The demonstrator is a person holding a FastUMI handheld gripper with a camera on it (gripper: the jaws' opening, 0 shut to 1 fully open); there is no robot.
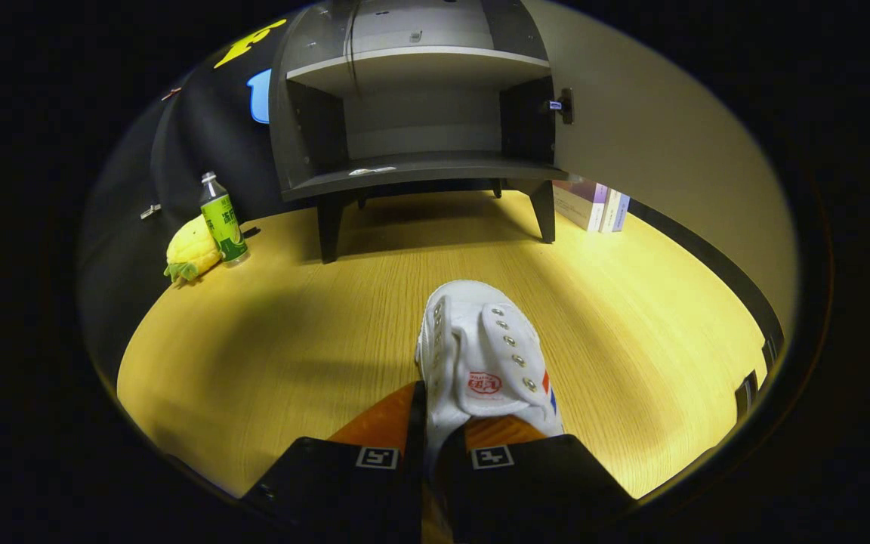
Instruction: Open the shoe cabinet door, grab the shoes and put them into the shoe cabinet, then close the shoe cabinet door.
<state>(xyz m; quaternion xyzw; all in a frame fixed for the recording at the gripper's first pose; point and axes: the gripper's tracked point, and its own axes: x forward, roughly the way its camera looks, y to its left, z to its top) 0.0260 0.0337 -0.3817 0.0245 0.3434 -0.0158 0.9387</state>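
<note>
Here, hand-held gripper point(435, 442) clamping white shoe point(480, 355) over wooden tabletop point(269, 340) — open cabinet point(412, 106) beyond, bottle point(222, 221) beside it.

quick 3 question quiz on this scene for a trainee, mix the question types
1. True or false: the shoe cabinet door is shut.
2. What is the hand-held gripper holding? A) the green bottle B) the white shoe C) a book
3. Fill in: the yellow plush toy lies beside the ____.

Key
1. False. The door stands swung open and both shelves show.
2. B. The fingers pinch the shoe's heel end, with its toe pointing toward the cabinet.
3. Green bottle, left of the cabinet on the wooden table.
</note>
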